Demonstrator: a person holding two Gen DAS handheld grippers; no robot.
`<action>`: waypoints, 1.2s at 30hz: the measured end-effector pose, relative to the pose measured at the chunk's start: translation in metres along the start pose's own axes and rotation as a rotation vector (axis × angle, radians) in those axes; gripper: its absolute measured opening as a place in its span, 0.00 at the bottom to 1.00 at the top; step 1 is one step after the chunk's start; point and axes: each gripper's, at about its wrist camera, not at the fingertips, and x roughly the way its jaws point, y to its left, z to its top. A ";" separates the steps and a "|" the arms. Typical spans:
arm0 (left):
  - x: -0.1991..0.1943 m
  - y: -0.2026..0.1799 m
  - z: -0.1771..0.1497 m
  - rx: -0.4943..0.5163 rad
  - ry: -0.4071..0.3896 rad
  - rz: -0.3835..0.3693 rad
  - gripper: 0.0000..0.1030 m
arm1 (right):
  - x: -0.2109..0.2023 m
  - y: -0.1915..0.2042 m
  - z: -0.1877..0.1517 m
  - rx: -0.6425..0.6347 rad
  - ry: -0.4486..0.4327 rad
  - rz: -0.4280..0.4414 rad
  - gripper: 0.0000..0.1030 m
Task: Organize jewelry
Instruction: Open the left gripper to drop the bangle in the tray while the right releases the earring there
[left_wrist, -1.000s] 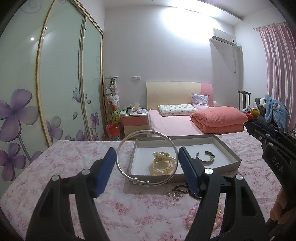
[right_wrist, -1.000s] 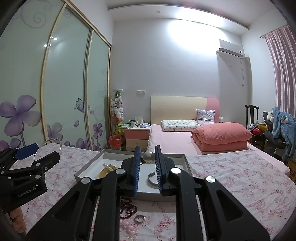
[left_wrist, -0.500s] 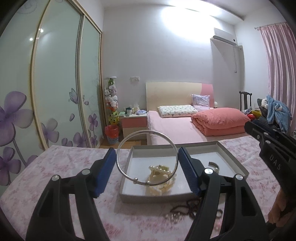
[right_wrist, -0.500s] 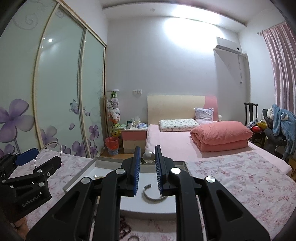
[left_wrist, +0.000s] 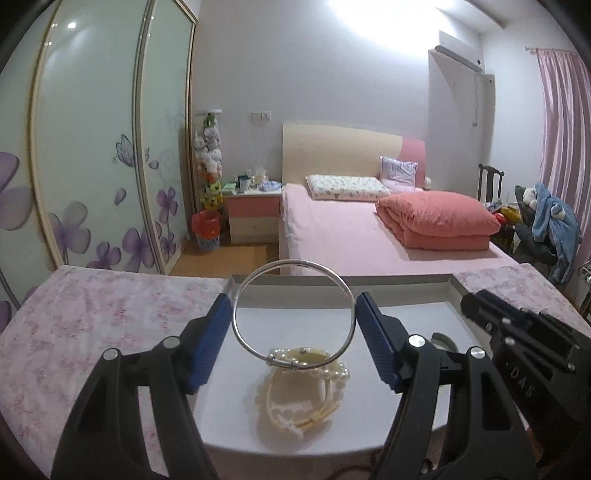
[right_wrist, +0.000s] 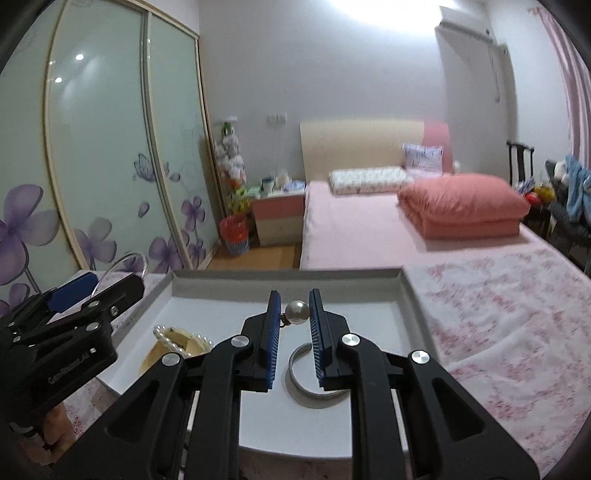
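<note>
My left gripper (left_wrist: 293, 310) is shut on a thin silver bangle (left_wrist: 243, 338), held upright between its blue pads over the white tray (left_wrist: 406, 282). Under it in the tray lies a cream and pearl bracelet pile (left_wrist: 306, 391). My right gripper (right_wrist: 293, 308) is shut on a pearl earring (right_wrist: 297, 312) above the same tray (right_wrist: 288, 275). A silver cuff (right_wrist: 301, 384) lies on the tray floor below the right gripper. In the right wrist view the left gripper (right_wrist: 74, 295) with the bangle (right_wrist: 122, 260) shows at the left edge, and the pearl bracelet pile (right_wrist: 177, 341) sits beside it.
The tray rests on a table with a pink floral cloth (left_wrist: 92, 317). Beyond the table's far edge are a bed (left_wrist: 351, 236), a nightstand (left_wrist: 253, 214) and a wardrobe with flowered doors (left_wrist: 92, 155). The right gripper's body (left_wrist: 524, 347) reaches in at the right of the left wrist view.
Both grippers have moved forward and down over the tray, which now fills the lower view. The dark bead strand and pink beads in front of the tray have dropped out of sight.
</note>
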 end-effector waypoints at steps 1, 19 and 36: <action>0.005 0.000 0.000 0.001 0.009 0.000 0.66 | 0.003 0.002 -0.001 0.004 0.014 0.002 0.16; 0.036 0.000 -0.006 -0.012 0.091 -0.013 0.67 | 0.024 -0.002 -0.012 0.050 0.130 0.031 0.17; -0.035 0.037 -0.014 -0.027 0.081 -0.031 0.67 | -0.028 -0.018 -0.013 0.054 0.093 0.014 0.17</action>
